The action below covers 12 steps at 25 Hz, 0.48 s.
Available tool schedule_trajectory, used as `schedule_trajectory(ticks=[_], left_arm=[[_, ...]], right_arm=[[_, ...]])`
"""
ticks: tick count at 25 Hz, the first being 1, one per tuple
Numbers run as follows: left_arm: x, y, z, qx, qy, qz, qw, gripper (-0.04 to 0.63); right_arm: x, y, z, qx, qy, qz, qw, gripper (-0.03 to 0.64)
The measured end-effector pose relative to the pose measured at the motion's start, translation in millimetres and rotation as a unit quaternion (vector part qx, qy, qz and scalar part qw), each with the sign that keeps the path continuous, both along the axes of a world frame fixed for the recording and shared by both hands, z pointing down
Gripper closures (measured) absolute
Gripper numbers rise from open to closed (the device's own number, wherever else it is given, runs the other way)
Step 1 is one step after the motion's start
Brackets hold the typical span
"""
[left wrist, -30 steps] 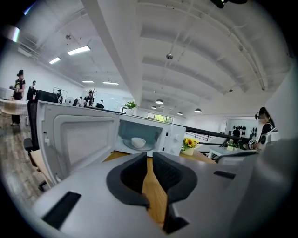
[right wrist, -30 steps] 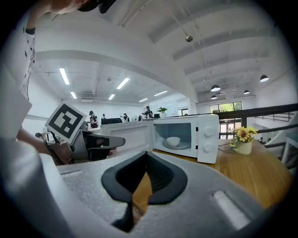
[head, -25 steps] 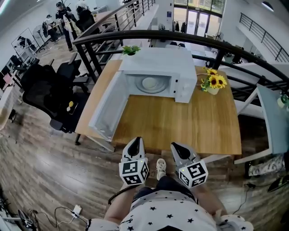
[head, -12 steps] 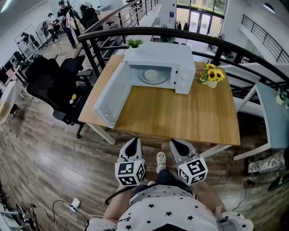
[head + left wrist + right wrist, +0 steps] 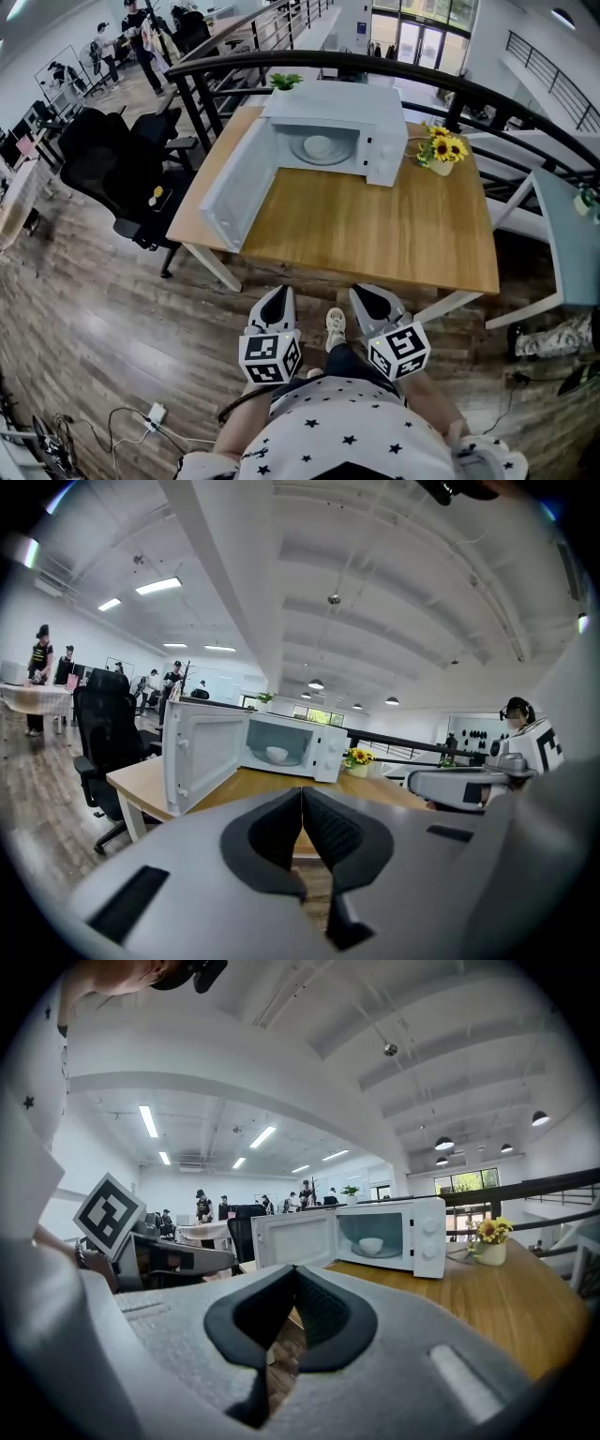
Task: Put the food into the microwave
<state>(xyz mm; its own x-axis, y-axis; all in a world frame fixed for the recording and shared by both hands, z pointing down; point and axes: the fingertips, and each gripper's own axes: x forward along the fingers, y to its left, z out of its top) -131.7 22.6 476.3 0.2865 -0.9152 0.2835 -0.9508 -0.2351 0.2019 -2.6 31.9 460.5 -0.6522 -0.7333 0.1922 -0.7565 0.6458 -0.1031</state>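
Observation:
The white microwave (image 5: 330,117) stands at the back of the wooden table (image 5: 375,230), its door (image 5: 236,183) swung wide open to the left. A white bowl (image 5: 319,146) sits inside on the turntable, also seen as the bowl (image 5: 277,755) and the bowl (image 5: 371,1245). My left gripper (image 5: 278,294) and right gripper (image 5: 367,296) hover side by side over the floor, short of the table's near edge. Both are shut with nothing held: left gripper (image 5: 302,794), right gripper (image 5: 293,1274). They point toward the microwave (image 5: 286,745) from a distance.
A pot of sunflowers (image 5: 442,155) stands right of the microwave. A small green plant (image 5: 285,82) is behind it by a black railing (image 5: 309,64). Black office chairs (image 5: 112,173) stand left of the table. A cable and plug (image 5: 150,412) lie on the wood floor.
Both grippers have drawn back from the table together. The table and microwave now sit farther off and higher in the head view. The jaws stay closed.

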Motion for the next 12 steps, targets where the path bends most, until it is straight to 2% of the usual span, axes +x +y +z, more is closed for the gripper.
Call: schedule_trajectory(ticks=[12], left_arm=[[-0.8,-2.5,-2.0,0.001,0.001,0.005,1.0,0.589]], right_arm=[[-1.9,-3.8,-2.5,0.007,0.005,0.011,1.0,0.612]])
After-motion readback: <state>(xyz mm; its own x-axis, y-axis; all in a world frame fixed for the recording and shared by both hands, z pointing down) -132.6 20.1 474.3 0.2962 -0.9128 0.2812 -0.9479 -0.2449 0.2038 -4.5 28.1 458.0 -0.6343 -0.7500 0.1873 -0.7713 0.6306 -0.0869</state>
